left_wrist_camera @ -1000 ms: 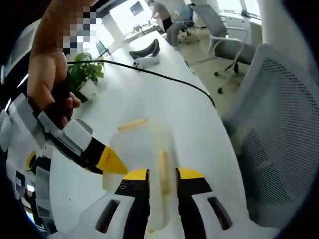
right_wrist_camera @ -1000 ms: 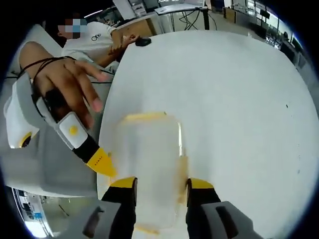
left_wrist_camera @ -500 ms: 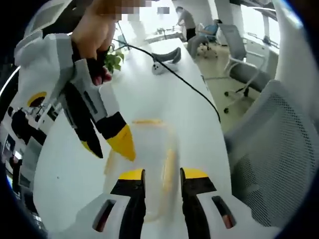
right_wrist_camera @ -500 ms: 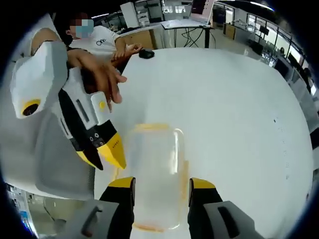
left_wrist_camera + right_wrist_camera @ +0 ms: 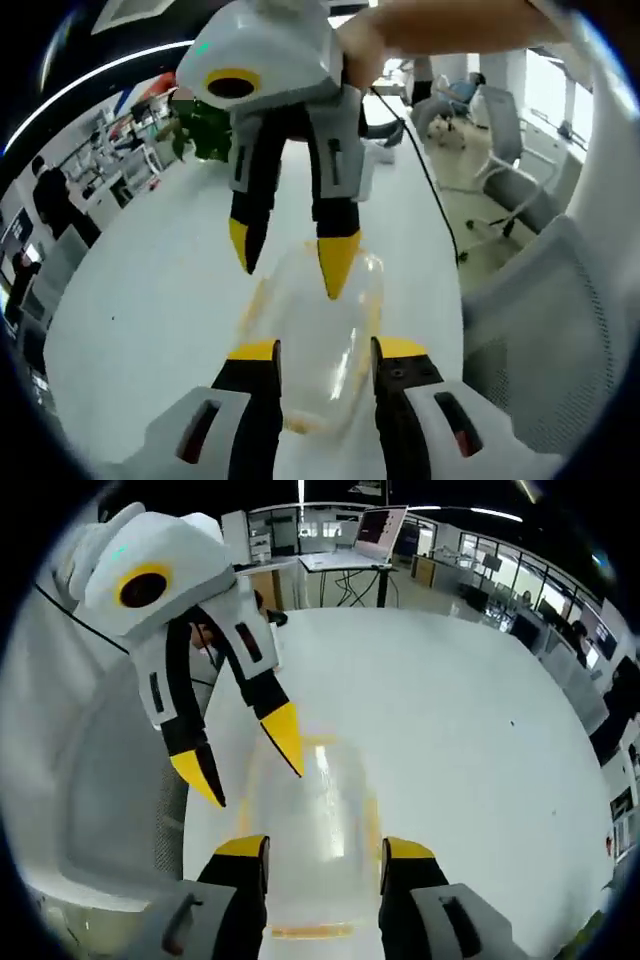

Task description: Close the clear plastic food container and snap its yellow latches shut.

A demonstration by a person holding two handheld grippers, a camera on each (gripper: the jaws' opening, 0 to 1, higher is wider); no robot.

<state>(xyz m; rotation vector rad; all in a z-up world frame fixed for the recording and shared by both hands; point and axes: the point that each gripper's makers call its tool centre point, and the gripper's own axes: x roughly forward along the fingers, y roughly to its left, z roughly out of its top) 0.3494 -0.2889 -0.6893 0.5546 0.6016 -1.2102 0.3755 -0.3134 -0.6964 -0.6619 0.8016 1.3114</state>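
Both hand-held grippers, left [image 5: 322, 349] and right [image 5: 324, 849], are hovering released over the clear container [image 5: 318, 330] on the white surface [image 5: 450, 730].

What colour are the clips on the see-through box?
Yellow latches, clearest in the right gripper view.

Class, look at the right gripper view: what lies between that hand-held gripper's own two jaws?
The clear plastic food container lies on the white table between the open jaws of the right hand-held gripper.
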